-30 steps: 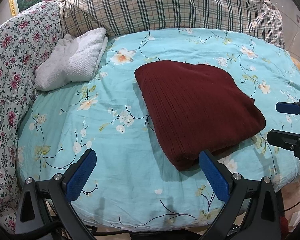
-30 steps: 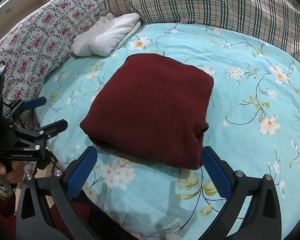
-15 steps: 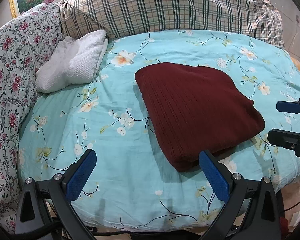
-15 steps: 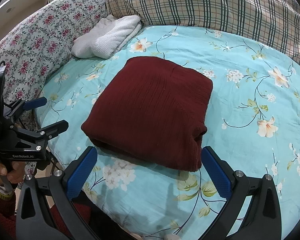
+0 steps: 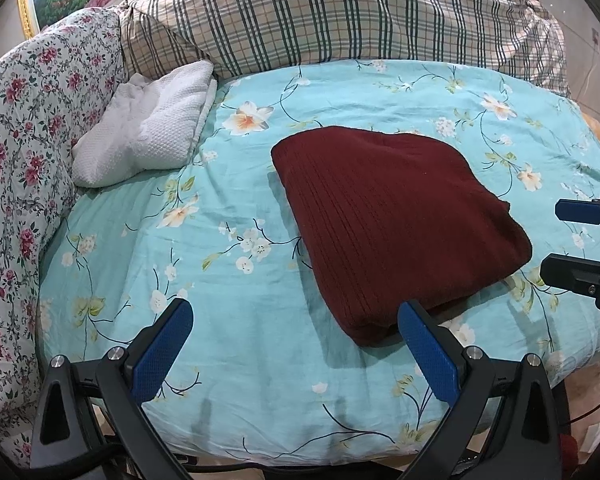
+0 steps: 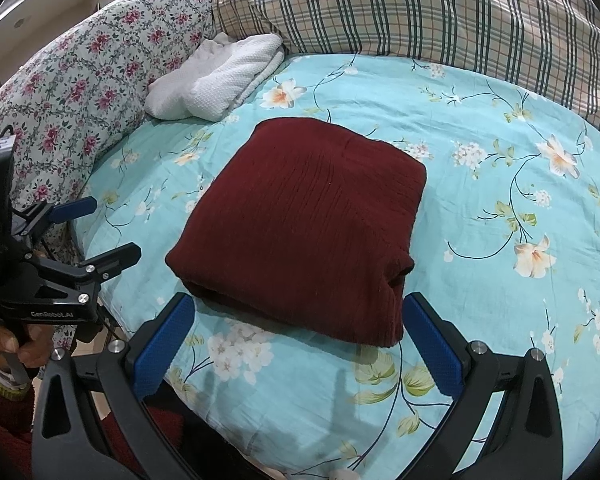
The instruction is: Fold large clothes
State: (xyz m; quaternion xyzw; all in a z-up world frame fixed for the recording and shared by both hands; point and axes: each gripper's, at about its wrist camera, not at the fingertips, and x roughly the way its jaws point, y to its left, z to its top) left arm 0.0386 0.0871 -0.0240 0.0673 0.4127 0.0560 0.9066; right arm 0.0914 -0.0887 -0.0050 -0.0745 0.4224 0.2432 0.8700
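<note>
Maroon sweater (image 6: 300, 228) was seen folded flat on bed (image 5: 260, 280), mid-sheet, unmoved vs 1 s ago. Left tool (image 5: 296, 350) and right tool (image 6: 298, 346) were held wide open, empty, backed off slightly. Fold judged done.

Folded maroon garment (image 6: 300, 228) flat on floral bedspread (image 6: 500, 208); right gripper (image 6: 300, 344) wide, seemingly just short of it
</note>
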